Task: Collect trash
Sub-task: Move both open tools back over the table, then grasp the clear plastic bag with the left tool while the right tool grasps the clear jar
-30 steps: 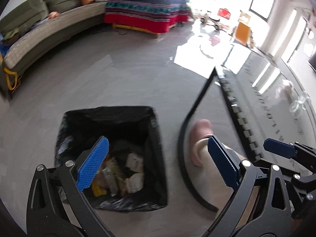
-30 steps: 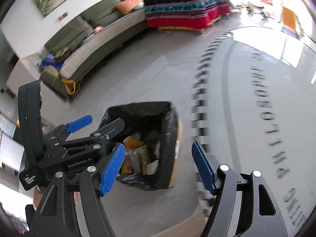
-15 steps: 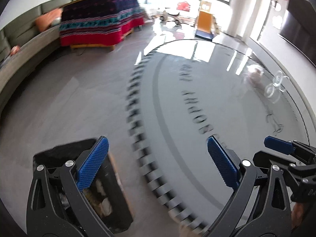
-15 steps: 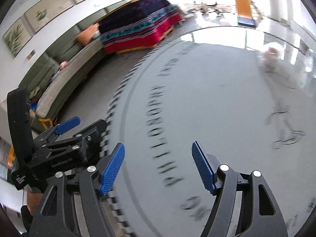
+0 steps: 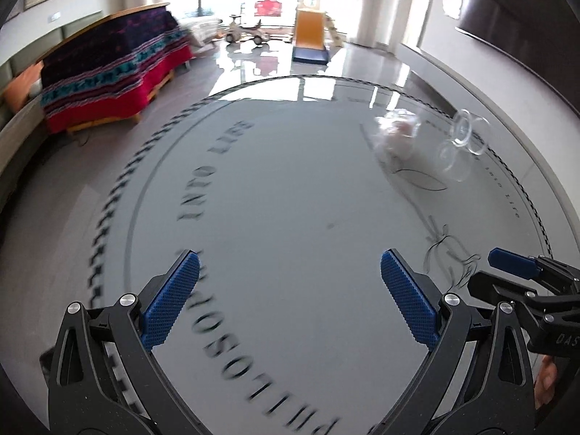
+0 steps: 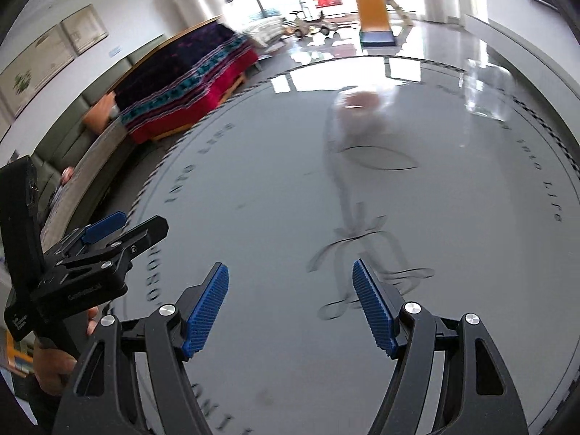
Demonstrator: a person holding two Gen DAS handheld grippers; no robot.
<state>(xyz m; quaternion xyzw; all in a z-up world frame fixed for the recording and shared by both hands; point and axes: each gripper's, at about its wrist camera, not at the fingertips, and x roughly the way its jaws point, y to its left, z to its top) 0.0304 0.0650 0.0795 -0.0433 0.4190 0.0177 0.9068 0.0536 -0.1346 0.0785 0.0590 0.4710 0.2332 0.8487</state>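
Observation:
In the left wrist view my left gripper (image 5: pixel 289 257) hangs open over the round grey table (image 5: pixel 290 188), nothing between its blue pads. A crumpled clear bag with something pinkish inside (image 5: pixel 397 137) lies far across the table to the right. Beside it stand clear plastic cups (image 5: pixel 460 141). My right gripper (image 6: pixel 289 268) is open and empty too, over the same table (image 6: pixel 453 253). In its view the blurred bag (image 6: pixel 359 116) lies ahead and the clear cups (image 6: pixel 487 87) sit further right. Both are well beyond the fingertips.
The table carries printed lettering and a line drawing. Past its far left edge stands a low bed with a red and dark patterned blanket (image 5: pixel 108 72). A green sofa (image 6: pixel 90 137) runs along the wall. A yellow slide (image 5: pixel 311 32) and ride-on toys stand near the bright windows.
Both grippers have swung away from above the black-lined bin to over the round table. The bin has left both views. The jaws stayed open and empty throughout.

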